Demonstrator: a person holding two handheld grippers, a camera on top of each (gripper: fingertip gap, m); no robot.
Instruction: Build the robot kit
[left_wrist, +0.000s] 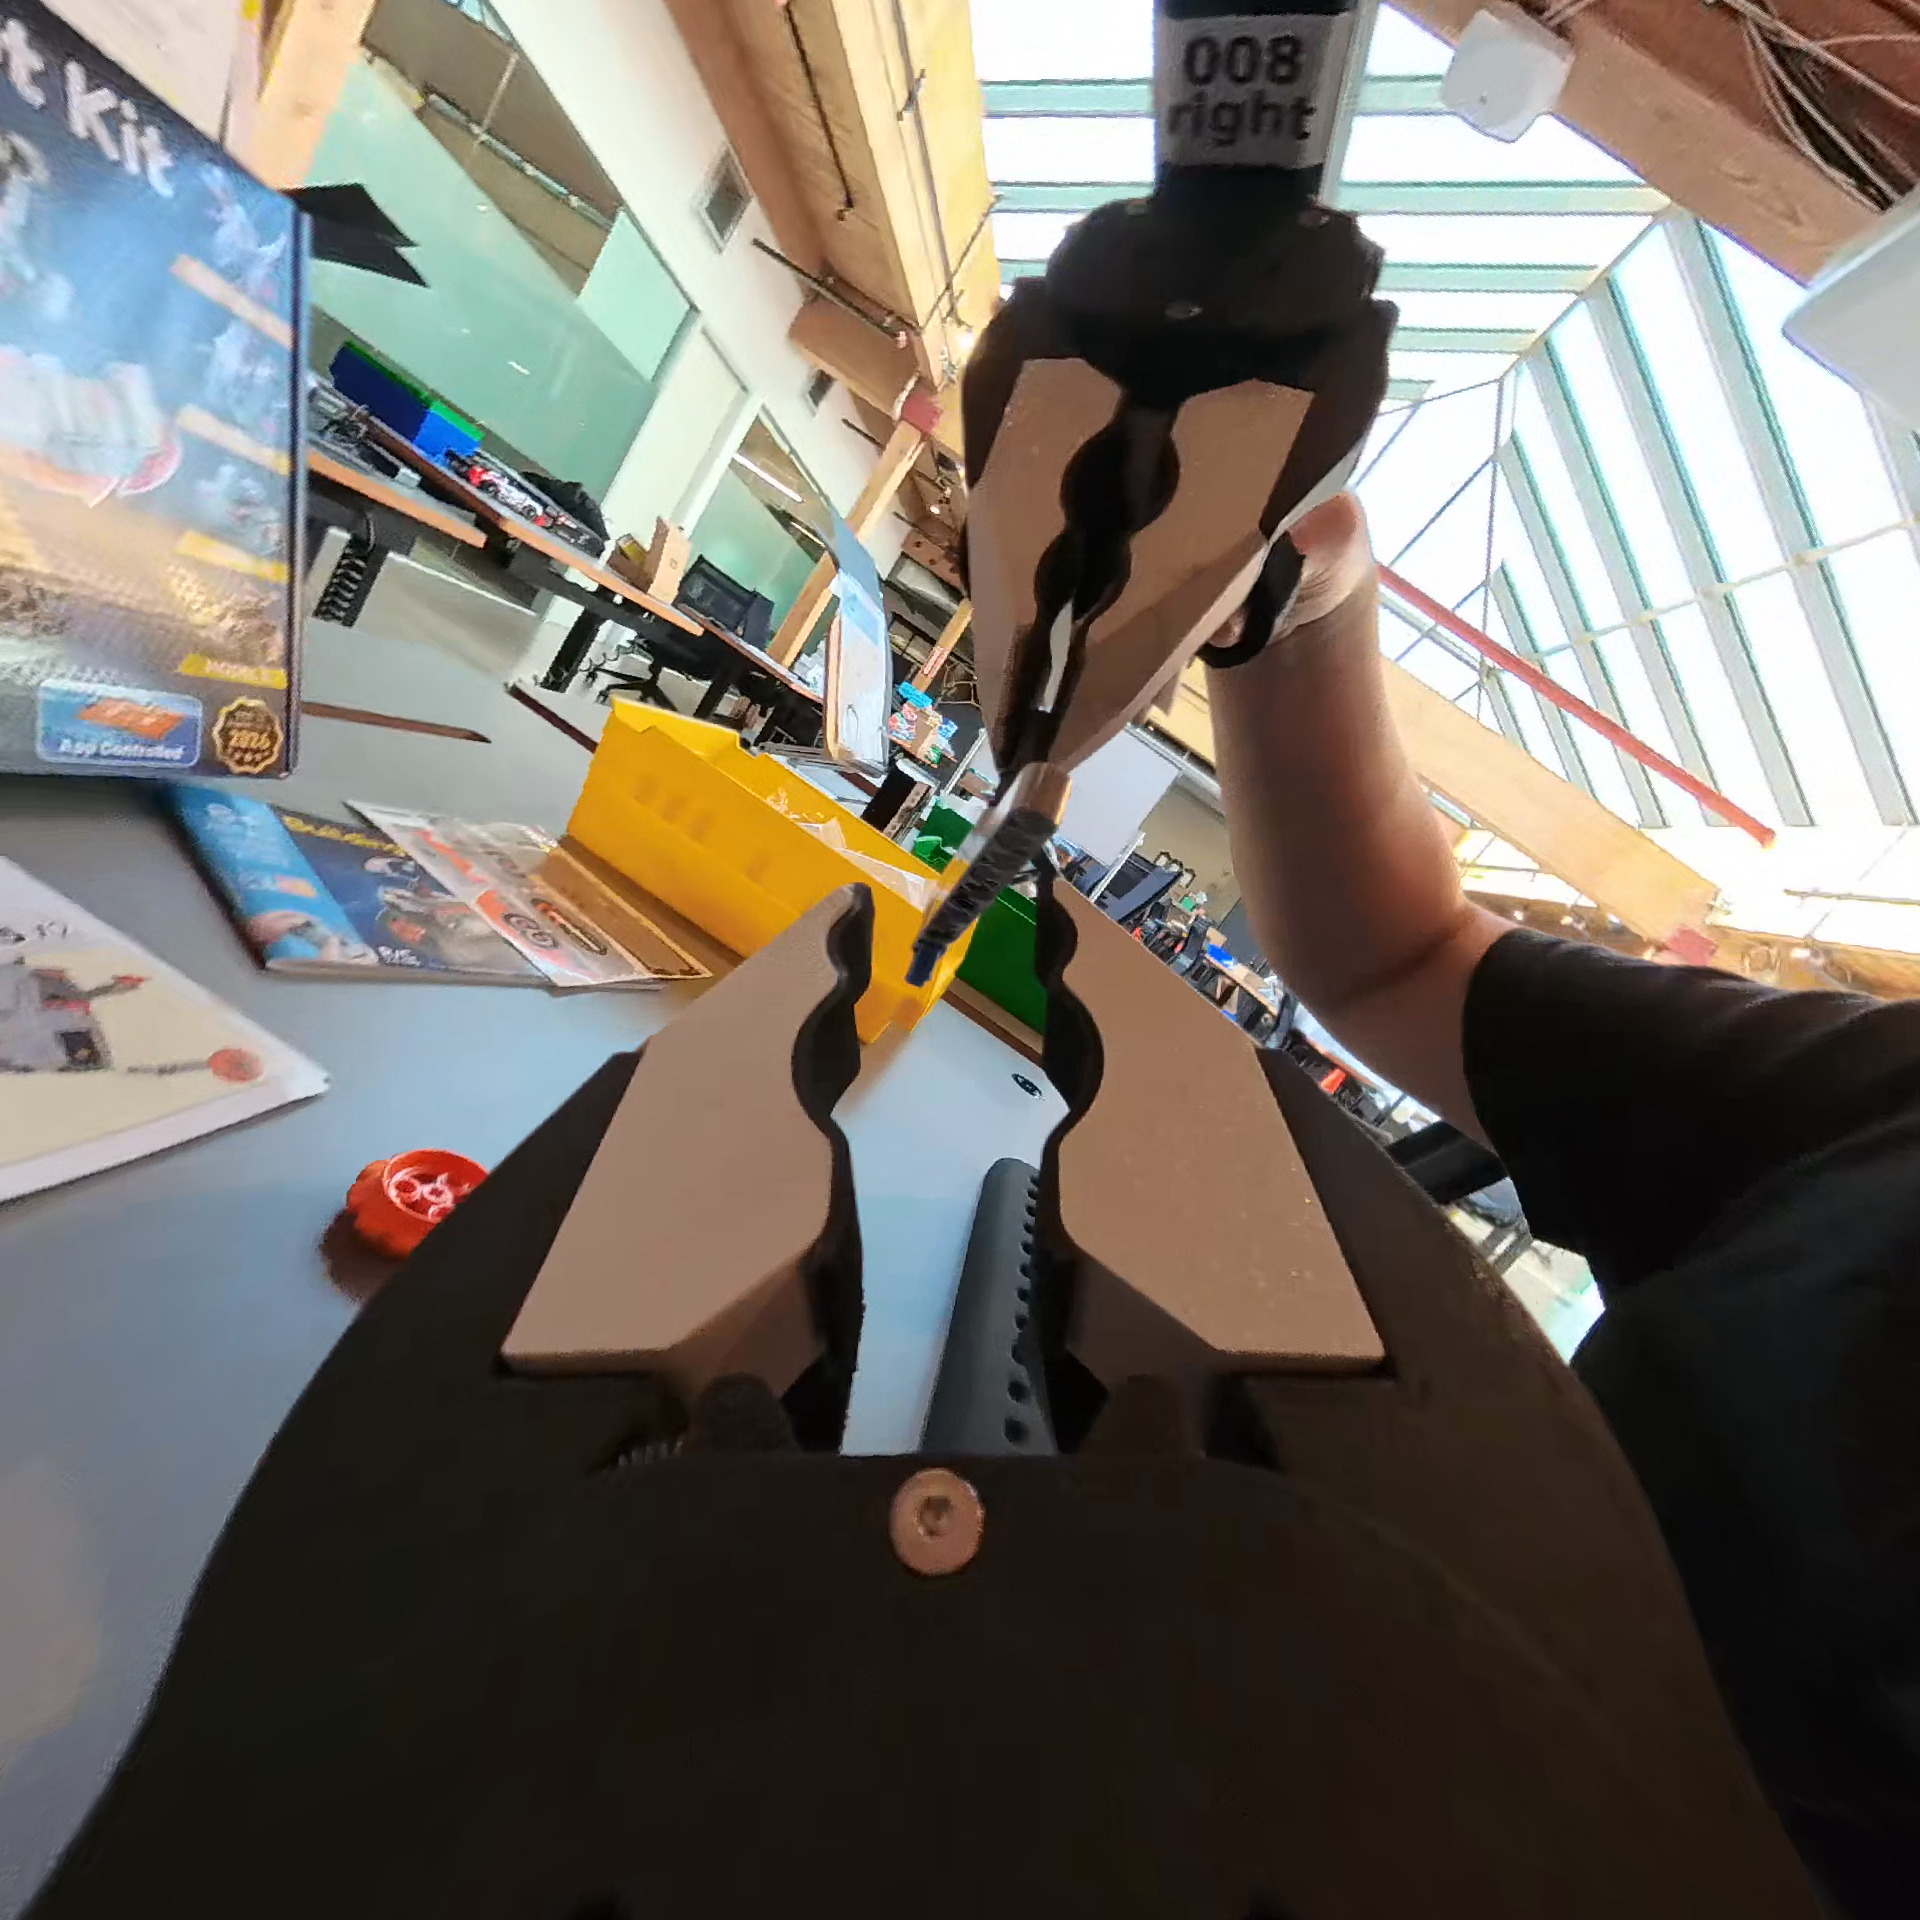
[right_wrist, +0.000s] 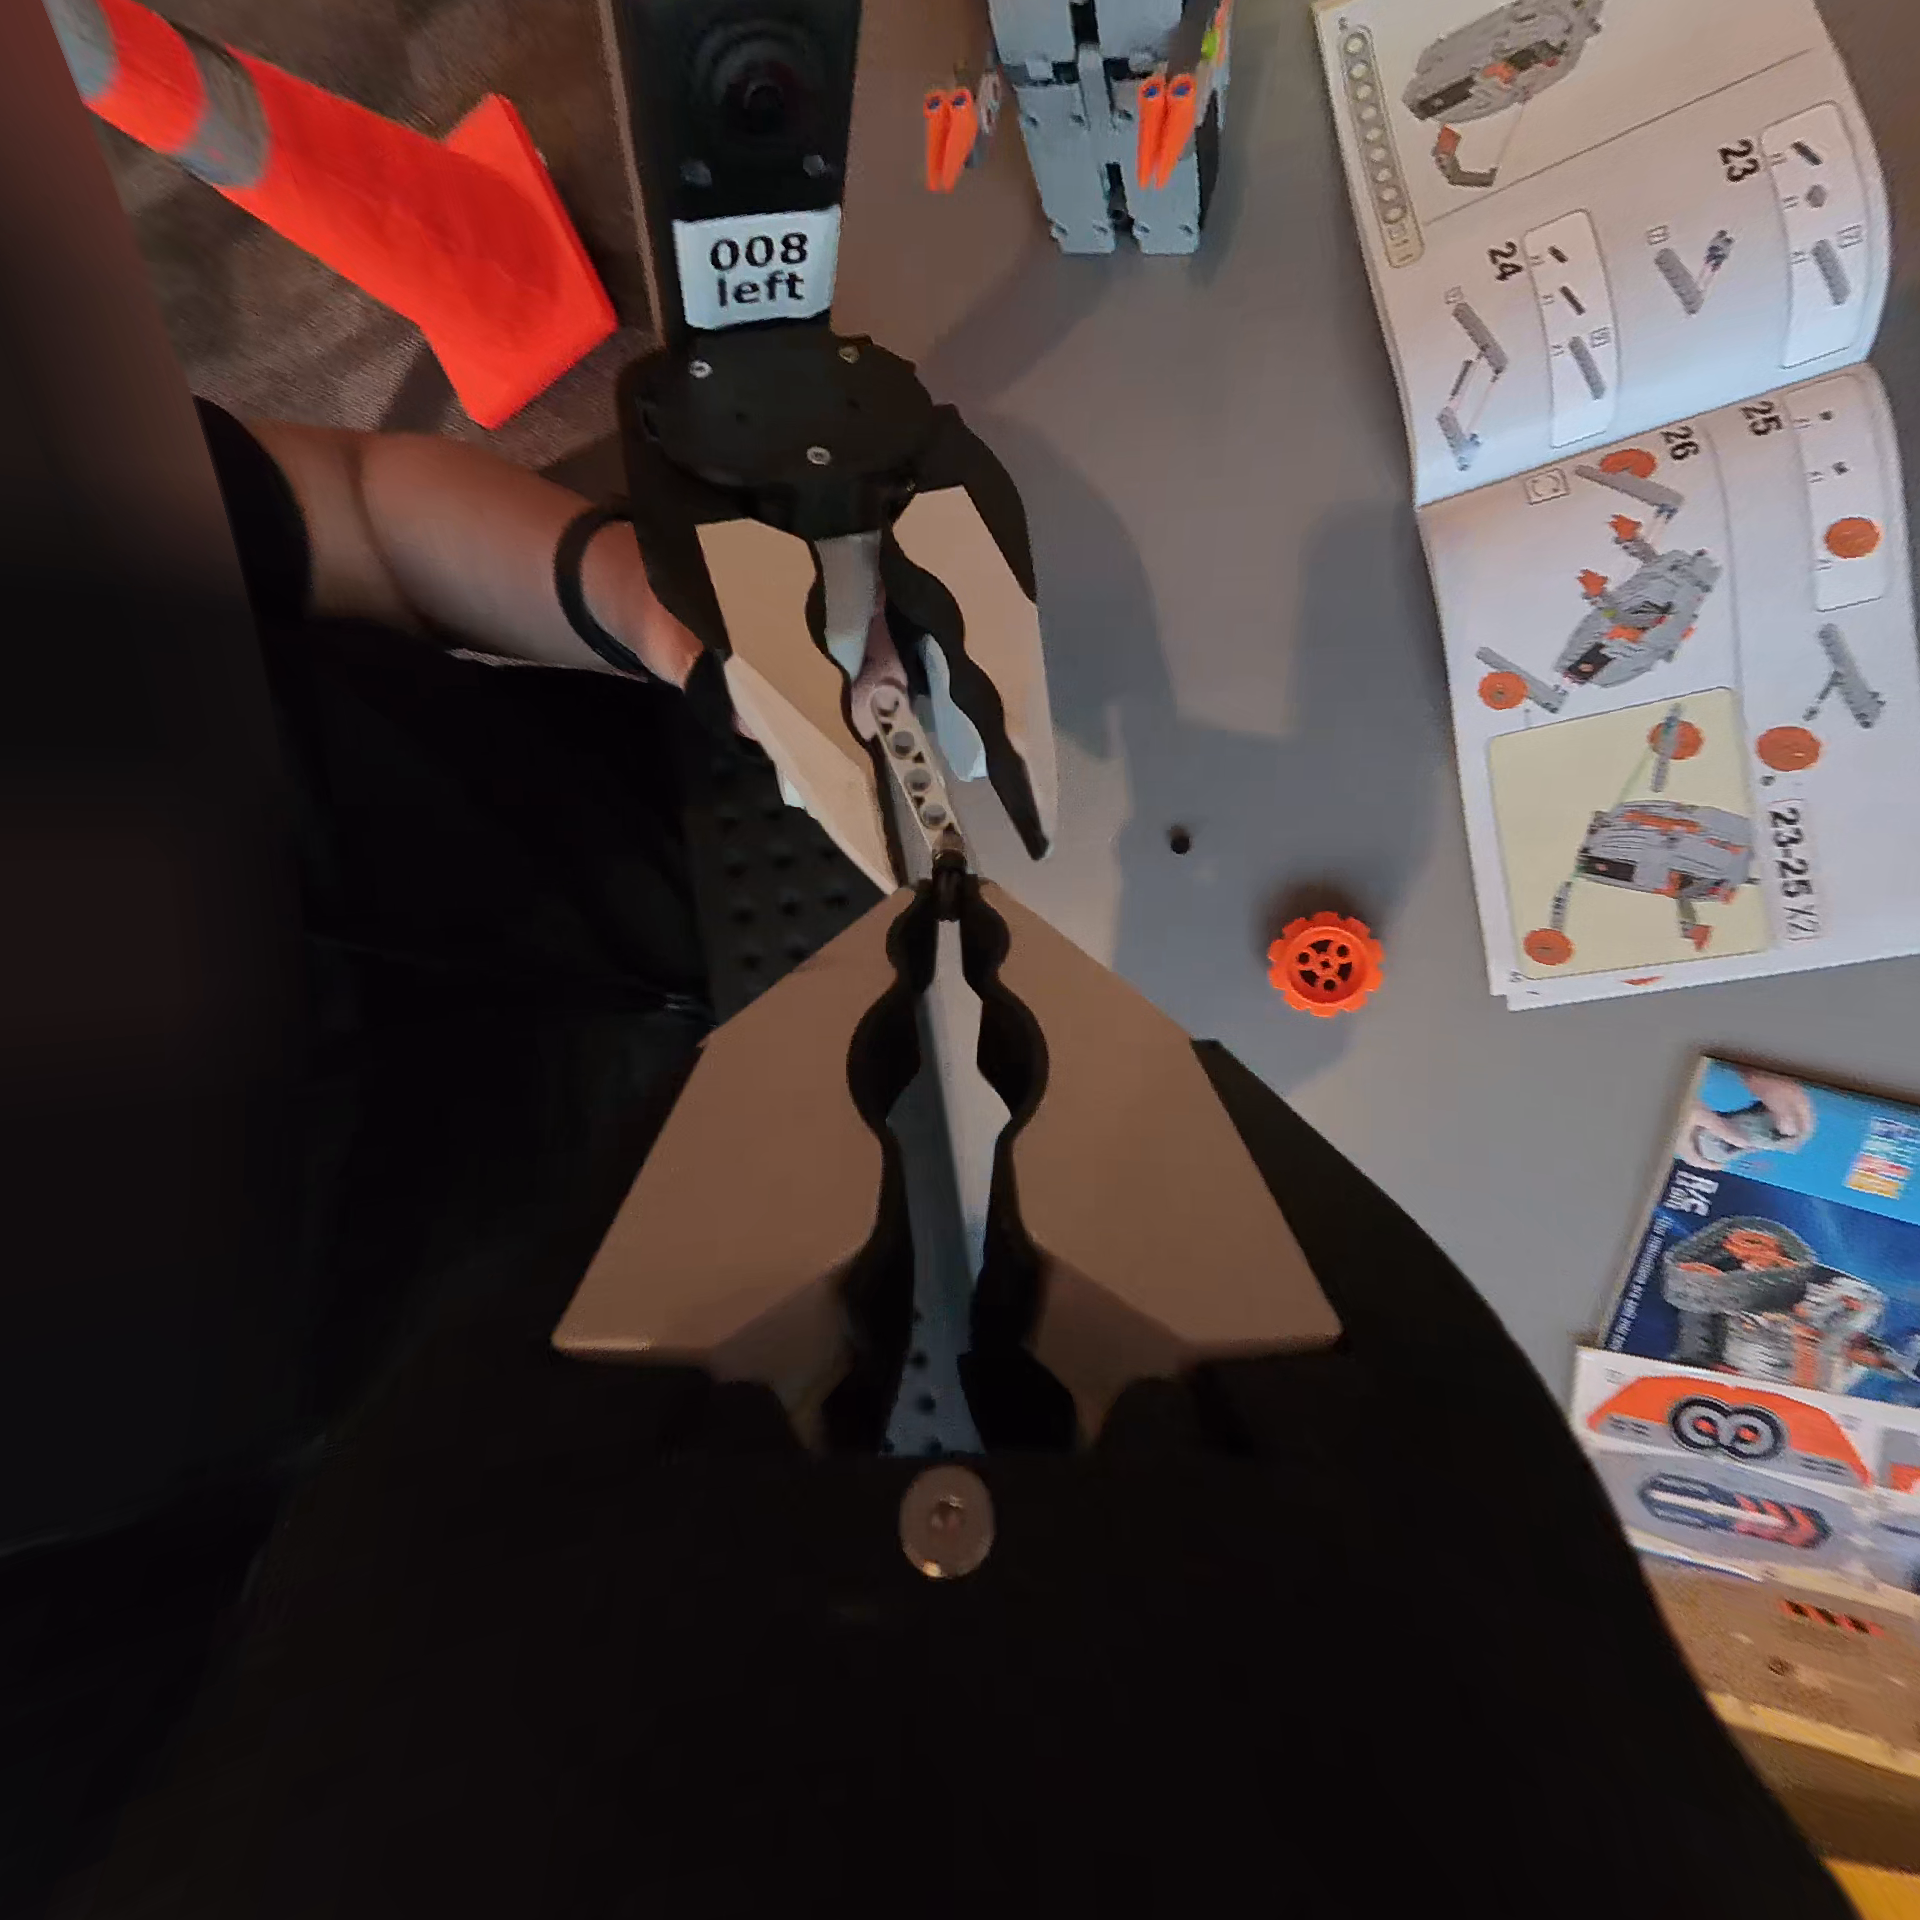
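Observation:
My left gripper (left_wrist: 956, 920) holds a grey beam with holes (left_wrist: 992, 1299) between its narrowly parted jaws, the beam lying against the right finger. In the right wrist view the left gripper (right_wrist: 966, 847) hangs over the grey table (right_wrist: 1247, 468) with the beam (right_wrist: 909, 758) pointing out of its tips. My right gripper (right_wrist: 948, 899) is shut on a small black pin piece (right_wrist: 948, 878) that meets the beam's end. In the left wrist view the right gripper (left_wrist: 1023, 764) comes from above, and its black ribbed piece with a blue tip (left_wrist: 982, 878) reaches between my left fingertips.
An orange gear wheel (right_wrist: 1323, 963) lies on the table beside an open instruction booklet (right_wrist: 1662, 520). A half-built grey model (right_wrist: 1112, 135) lies beyond it. A kit box (left_wrist: 145, 416), flat booklets (left_wrist: 343, 894), a yellow bin (left_wrist: 727, 842) and a green bin (left_wrist: 1003, 945) stand farther off. A person's forearm (left_wrist: 1351, 831) is at the right. Both grippers' tips are close together, under 4 cm apart.

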